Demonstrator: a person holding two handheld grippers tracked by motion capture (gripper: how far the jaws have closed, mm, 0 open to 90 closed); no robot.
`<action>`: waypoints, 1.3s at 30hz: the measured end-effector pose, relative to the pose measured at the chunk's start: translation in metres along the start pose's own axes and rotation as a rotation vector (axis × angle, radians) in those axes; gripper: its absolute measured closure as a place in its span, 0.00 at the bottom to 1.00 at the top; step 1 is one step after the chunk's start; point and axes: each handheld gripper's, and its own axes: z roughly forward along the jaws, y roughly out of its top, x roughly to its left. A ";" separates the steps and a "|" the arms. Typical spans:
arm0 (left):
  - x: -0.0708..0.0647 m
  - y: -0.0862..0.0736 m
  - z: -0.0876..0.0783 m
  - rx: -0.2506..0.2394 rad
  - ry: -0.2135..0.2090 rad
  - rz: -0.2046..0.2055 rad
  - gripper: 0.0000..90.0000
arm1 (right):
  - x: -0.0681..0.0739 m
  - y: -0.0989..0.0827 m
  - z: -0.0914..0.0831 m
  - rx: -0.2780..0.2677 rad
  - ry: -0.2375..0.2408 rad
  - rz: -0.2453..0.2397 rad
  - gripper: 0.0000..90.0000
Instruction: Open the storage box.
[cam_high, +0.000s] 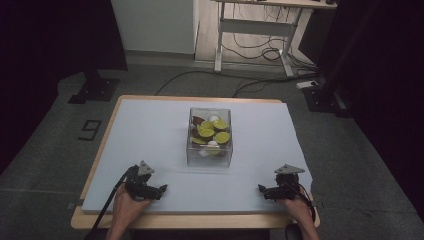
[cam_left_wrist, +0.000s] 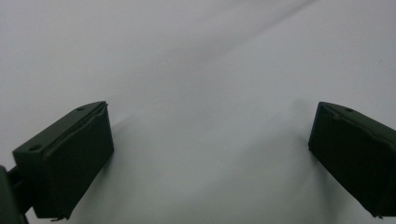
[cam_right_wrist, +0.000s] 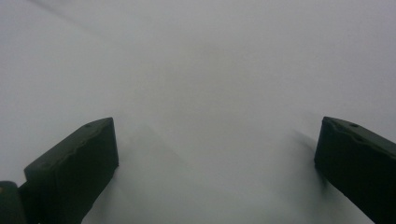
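A clear plastic box stands in the middle of the white sheet, holding several lime halves and some white and brown pieces. My left gripper rests on the sheet near the front left, held by a hand. Its jaws stand wide apart over bare sheet, with nothing between them. My right gripper rests at the front right, also held by a hand, and its jaws are wide apart over bare sheet. Both grippers lie well short of the box.
The sheet covers a wooden table whose edge shows at the left and front. Beyond the table lie a grey floor with cables, a desk frame and dark stands at the sides.
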 end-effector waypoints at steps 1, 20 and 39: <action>0.000 0.000 0.000 0.000 0.000 0.000 0.00 | 0.000 0.001 0.000 0.005 0.002 -0.002 0.00; -0.010 0.012 -0.007 -0.017 -0.083 0.048 0.04 | 0.010 0.018 -0.010 -0.077 0.078 -0.012 0.10; -0.021 0.036 -0.021 -0.104 -0.179 0.089 0.21 | 0.033 0.044 -0.013 -0.122 0.210 -0.062 0.15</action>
